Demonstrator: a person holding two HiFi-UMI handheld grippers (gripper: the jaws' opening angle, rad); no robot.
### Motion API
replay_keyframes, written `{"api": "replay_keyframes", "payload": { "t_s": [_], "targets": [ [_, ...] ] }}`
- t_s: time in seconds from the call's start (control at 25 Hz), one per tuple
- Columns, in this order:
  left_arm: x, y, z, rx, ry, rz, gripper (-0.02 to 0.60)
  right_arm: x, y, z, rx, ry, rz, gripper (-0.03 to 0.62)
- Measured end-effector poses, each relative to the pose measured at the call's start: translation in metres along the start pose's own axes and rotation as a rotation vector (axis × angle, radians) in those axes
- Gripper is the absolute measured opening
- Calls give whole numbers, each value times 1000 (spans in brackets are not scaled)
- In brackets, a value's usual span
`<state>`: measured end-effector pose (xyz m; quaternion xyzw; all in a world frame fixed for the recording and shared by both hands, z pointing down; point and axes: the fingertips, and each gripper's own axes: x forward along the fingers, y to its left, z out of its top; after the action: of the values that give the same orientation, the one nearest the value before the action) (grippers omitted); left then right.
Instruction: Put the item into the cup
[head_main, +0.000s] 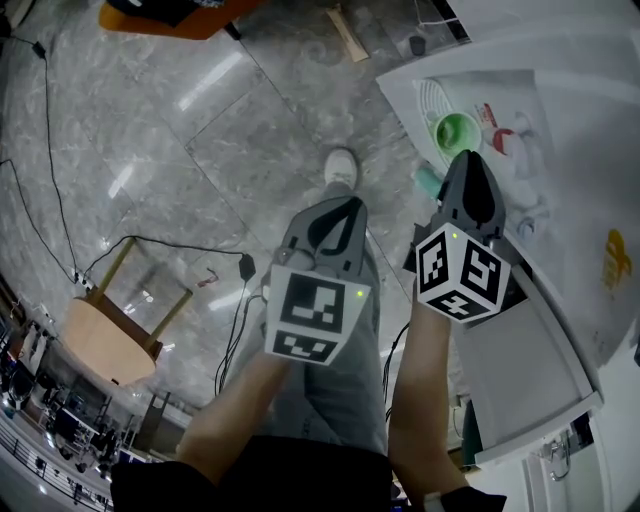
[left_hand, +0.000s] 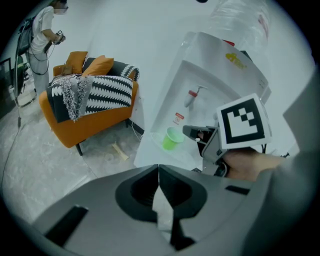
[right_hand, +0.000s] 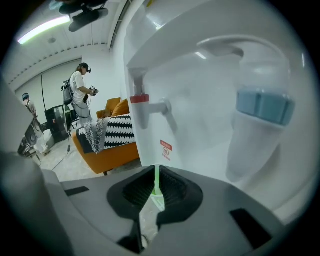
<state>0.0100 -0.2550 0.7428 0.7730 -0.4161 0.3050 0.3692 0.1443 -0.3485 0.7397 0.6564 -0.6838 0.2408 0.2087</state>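
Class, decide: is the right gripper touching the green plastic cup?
Touching. The right gripper view shows the right gripper with its jaws closed on the thin wall of the green plastic cup. Green fills the narrow slit between them.

The cup (right_hand: 156, 182) shows only as a green sliver between the jaws of the right hand-held gripper (right_hand: 156, 169). The bottle (left_hand: 235, 20) runs off the top edge. Print on the label (right_hand: 166, 149) is too small to read.
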Motion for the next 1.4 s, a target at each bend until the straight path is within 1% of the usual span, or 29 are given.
{"api": "replay_keyframes", "payload": {
  "t_s": [0.08,0.48,0.64,0.76,0.84,1.04,1.2,1.4],
  "targets": [
    [-2,3,-2,-9,-2,7,14,-2,2,-1,-4,6,0,27],
    [-28,8,-10,-64,-46,46,14,-25,18,10,-63,-6,53,21],
    [-55,24,0,-107,-89,95,14,-43,29,17,-71,-9,71,21],
    [-83,28,0,-132,-93,125,14,-67,39,17,-63,20,80,20],
    [-95,28,3,-142,-109,142,14,-76,45,24,-60,17,89,20],
    [-122,8,17,-145,-149,125,14,-110,53,52,-96,-23,117,20],
    [-154,-16,34,-112,-191,91,14,-148,56,77,-137,-57,131,20],
    [-189,-40,53,-55,-243,61,14,-194,56,104,-96,-109,137,20]
  ]
}}
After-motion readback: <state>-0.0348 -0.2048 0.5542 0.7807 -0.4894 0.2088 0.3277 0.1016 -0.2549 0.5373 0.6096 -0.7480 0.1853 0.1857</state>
